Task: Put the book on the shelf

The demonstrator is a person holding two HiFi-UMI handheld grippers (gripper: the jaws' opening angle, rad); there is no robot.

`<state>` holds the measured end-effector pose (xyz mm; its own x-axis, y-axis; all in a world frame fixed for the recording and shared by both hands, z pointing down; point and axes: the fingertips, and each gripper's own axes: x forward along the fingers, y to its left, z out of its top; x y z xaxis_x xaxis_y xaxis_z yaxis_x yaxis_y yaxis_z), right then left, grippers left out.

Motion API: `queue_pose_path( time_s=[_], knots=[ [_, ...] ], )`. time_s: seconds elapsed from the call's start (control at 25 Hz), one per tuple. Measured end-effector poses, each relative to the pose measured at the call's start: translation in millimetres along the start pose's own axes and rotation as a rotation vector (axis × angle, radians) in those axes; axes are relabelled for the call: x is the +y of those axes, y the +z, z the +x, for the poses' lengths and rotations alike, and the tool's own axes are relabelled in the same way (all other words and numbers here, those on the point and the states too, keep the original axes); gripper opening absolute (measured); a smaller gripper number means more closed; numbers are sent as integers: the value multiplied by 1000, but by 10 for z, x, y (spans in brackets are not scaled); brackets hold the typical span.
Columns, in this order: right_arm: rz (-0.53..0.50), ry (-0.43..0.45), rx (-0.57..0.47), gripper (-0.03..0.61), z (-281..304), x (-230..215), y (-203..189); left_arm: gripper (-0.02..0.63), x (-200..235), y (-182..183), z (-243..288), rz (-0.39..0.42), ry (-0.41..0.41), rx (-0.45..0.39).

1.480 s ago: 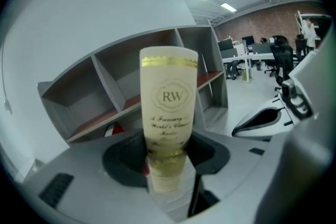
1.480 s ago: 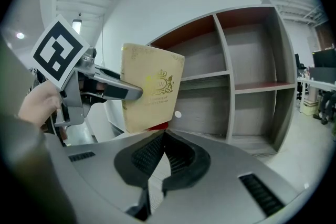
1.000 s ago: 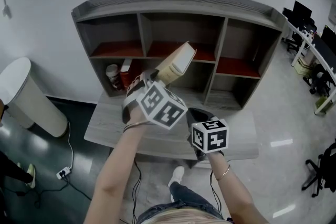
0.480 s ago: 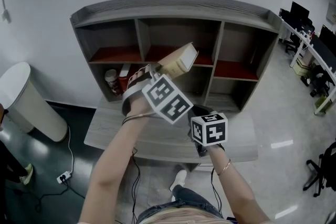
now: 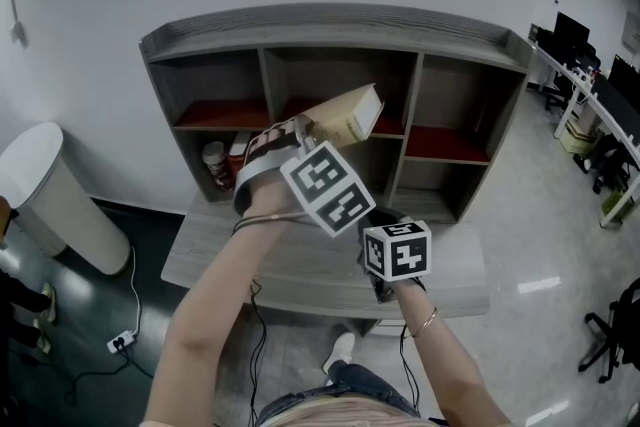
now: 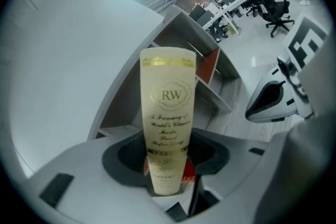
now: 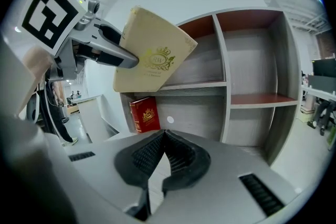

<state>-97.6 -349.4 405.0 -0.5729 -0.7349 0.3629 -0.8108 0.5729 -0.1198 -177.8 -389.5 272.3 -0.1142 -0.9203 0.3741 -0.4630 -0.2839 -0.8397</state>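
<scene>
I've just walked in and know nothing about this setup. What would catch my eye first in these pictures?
A cream book with gold lettering, clamped in the left gripper, is held tilted in the air before the grey shelf. Black-and-white marker cubes ride on both grippers; the right gripper hangs lower, empty, its fingers together. A red book stands in the shelf's lower left compartment.

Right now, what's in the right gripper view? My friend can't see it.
The left gripper holds a cream book tilted in front of the grey shelf. A red book stands in a lower compartment. At the bottom, the fingers of the right gripper are shut and empty.
</scene>
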Motion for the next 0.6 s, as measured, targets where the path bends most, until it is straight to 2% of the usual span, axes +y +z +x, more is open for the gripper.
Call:
queue_pose_path(
  time_s=[0.32,0.6],
  knots=[
    [17,-11,22,9,-29,-67,-137,213,-80,180,145,98,21,28],
    [21,-19,30,9,-25,-114,-179,213,-99,305,144,147,23,36]
  ],
)
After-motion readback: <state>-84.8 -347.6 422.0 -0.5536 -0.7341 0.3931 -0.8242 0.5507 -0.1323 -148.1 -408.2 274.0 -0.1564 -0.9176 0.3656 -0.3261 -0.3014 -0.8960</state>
